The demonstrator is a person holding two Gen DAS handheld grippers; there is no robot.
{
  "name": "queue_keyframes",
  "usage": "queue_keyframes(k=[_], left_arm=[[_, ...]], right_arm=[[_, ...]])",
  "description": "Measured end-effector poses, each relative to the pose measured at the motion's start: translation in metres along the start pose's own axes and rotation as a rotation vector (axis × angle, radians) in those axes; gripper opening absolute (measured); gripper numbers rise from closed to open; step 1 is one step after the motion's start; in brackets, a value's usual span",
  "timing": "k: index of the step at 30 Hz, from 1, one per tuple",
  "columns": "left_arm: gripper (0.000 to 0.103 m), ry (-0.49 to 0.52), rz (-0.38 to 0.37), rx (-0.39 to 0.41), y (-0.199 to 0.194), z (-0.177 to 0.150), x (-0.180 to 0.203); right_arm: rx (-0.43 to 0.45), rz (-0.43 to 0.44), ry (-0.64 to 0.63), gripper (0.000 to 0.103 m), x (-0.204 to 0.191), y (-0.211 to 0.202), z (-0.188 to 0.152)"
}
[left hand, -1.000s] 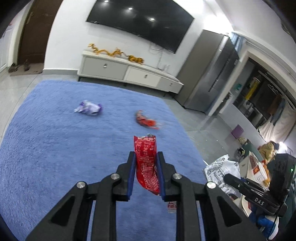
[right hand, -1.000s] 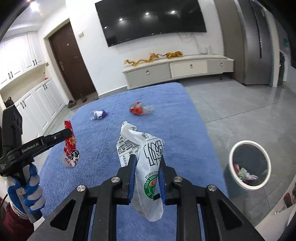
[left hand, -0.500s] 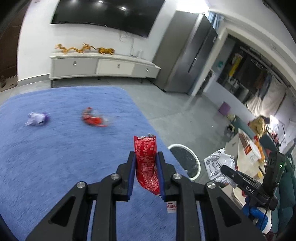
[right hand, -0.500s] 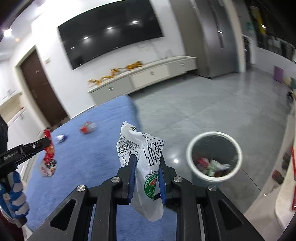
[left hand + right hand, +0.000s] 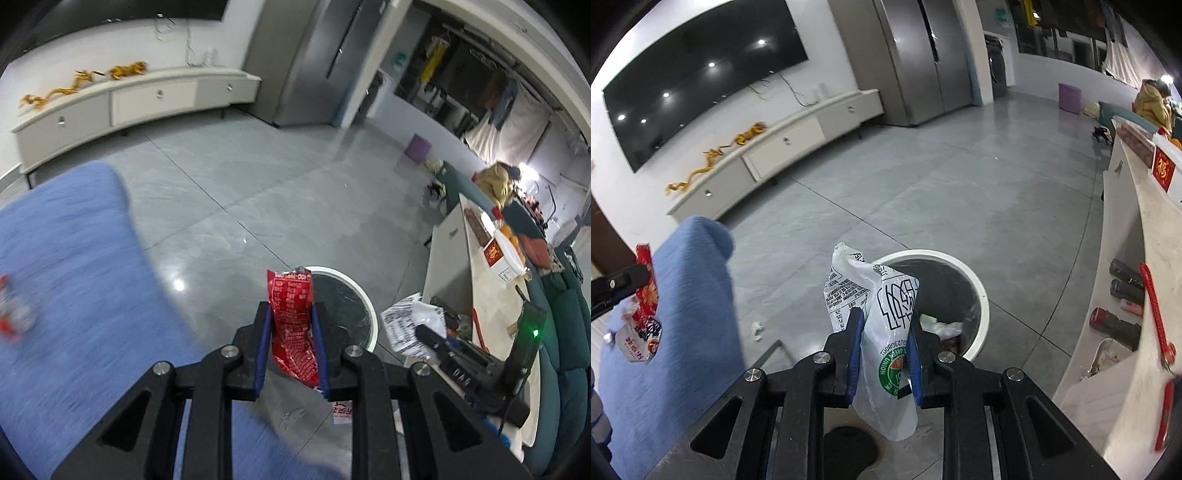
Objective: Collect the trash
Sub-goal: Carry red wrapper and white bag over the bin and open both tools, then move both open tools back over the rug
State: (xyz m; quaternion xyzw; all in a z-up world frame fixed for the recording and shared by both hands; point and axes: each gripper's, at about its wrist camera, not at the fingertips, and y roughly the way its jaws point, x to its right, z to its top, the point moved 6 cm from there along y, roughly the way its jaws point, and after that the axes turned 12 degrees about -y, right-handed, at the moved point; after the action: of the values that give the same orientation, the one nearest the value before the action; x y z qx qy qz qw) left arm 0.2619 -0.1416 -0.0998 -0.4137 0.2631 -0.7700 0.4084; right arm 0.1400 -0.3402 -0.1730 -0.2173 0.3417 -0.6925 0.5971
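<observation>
The left gripper (image 5: 291,341) clamps an upright red wrapper (image 5: 293,328); the right gripper (image 5: 884,352) clamps an upright white bag (image 5: 882,328). The white bin (image 5: 977,295) stands just beyond both.

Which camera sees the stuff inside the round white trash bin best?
The right wrist view: the round white trash bin opens toward it, showing crumpled wrappers inside. In the left wrist view the bin sits behind the red snack wrapper, its inside dark and blurred.
</observation>
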Motion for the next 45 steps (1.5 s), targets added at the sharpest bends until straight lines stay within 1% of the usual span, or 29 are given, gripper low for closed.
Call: queue_keyframes(k=[4,7,12,14,15,16,17,19,22,24,26,29,32,35,38,43,45], left_arm=[[0.02,0.022,0.008,-0.064,0.061,0.015,0.023],[0.021,0.039,0.02,-0.103,0.099,0.02,0.039],[0.022,0.06,0.051,-0.15,0.155,0.022,0.055],[0.023,0.064,0.062,-0.156,0.168,0.018,0.059],[0.024,0.065,0.063,-0.16,0.173,0.017,0.06],[0.024,0.067,0.068,-0.165,0.18,0.018,0.062],[0.024,0.067,0.077,-0.167,0.188,0.019,0.063],[0.026,0.061,0.072,-0.181,0.198,0.017,0.066],[0.031,0.062,0.066,-0.191,0.21,0.015,0.07],[0.042,0.055,0.053,-0.193,0.212,0.015,0.071],[0.049,0.044,0.044,-0.186,0.208,0.014,0.072],[0.049,0.037,0.036,-0.173,0.198,0.014,0.075],[0.049,0.031,0.027,-0.125,0.173,0.014,0.072],[0.049,0.02,0.015,-0.07,0.143,0.014,0.072],[0.049,0.017,0.017,0.012,0.105,0.013,0.068],[0.049,0.019,0.026,0.094,0.037,0.011,0.057],[0.049,0.005,0.027,0.113,0.016,0.011,0.05]], right_arm=[[-0.035,-0.024,0.008,0.021,0.017,0.031,0.008],[-0.067,-0.038,0.018,0.023,0.027,0.054,0.01],[-0.106,-0.049,0.017,0.023,0.038,0.082,0.007],[-0.121,-0.05,0.021,0.023,0.042,0.092,0.005],[-0.126,-0.051,0.022,0.025,0.042,0.095,0.004],[-0.13,-0.055,0.023,0.031,0.045,0.098,0.004],[-0.132,-0.057,0.025,0.035,0.047,0.102,0.003],[-0.132,-0.07,0.03,0.046,0.052,0.106,0.004],[-0.13,-0.091,0.034,0.047,0.059,0.105,0.007],[-0.12,-0.1,0.037,0.047,0.063,0.099,0.006],[-0.107,-0.114,0.036,0.047,0.065,0.09,0.006],[-0.081,-0.133,0.035,0.047,0.067,0.072,0.009],[-0.048,-0.139,0.03,0.047,0.065,0.052,0.014],[-0.012,-0.144,0.012,0.047,0.058,0.029,0.02],[0.026,-0.144,-0.007,0.047,0.047,0.006,0.026],[0.098,-0.144,-0.048,0.048,0.024,-0.036,0.04],[0.133,-0.133,-0.066,0.049,0.01,-0.056,0.047]])
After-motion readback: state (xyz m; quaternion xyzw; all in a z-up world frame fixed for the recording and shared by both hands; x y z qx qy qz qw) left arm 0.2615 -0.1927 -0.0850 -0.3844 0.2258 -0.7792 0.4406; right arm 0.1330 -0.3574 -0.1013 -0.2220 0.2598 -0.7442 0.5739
